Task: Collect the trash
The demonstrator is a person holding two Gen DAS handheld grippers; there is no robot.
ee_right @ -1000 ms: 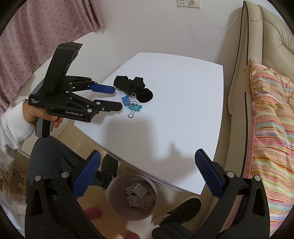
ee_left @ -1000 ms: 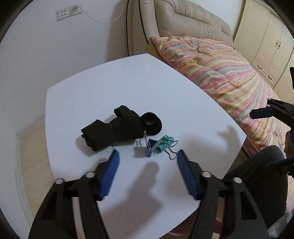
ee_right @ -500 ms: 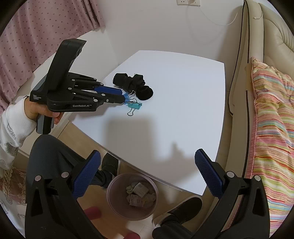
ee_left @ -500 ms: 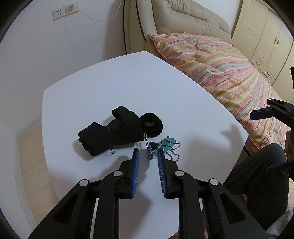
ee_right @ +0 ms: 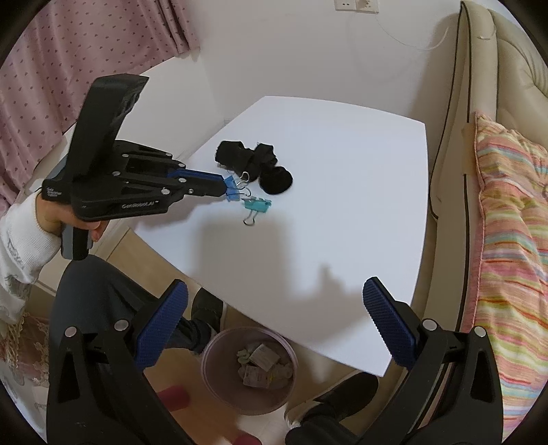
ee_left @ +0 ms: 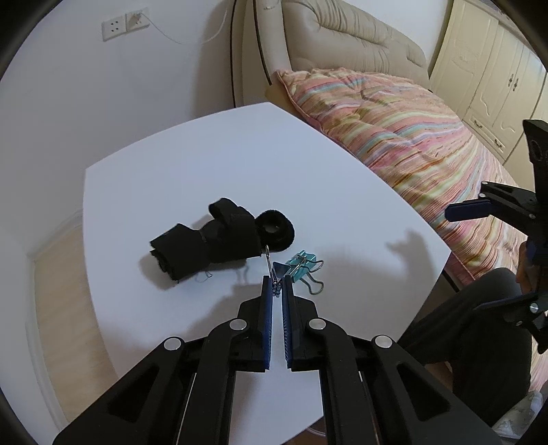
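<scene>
Left wrist view, near to far: left tool at lower centre, jaws pinched narrow on the blue binder clip — clip body sits just past the tips, one wire handle sticking up and away toward the black cloth. Whether the clip is lifted off the worktop or touching it, can't tell. Just right of it the teal binder clip lies on the worktop, long axis running lower right to upper left, wire loop pointing to lower right of the frame. The two clips are touching or nearly so. Beyond them the black cloth bundle lies with its long axis left–right across mid-frame, a black ring-shaped fuzzy piece against its right end. Far right edge: right tool, partly cut off. Behind the worktop, striped quilt on the bed and a wall socket at upper left.

Right wrist view: right tool at the bottom, jaws spread wide, nothing between them, hanging over the floor off the near worktop edge. Below it, a trash bin with crumpled bits inside, centre bottom. Mid-left, left tool reaches in from the left, tips on the blue binder clip; teal binder clip just lower right of it, black cloth bundle beyond. Pink curtain upper left.
</scene>
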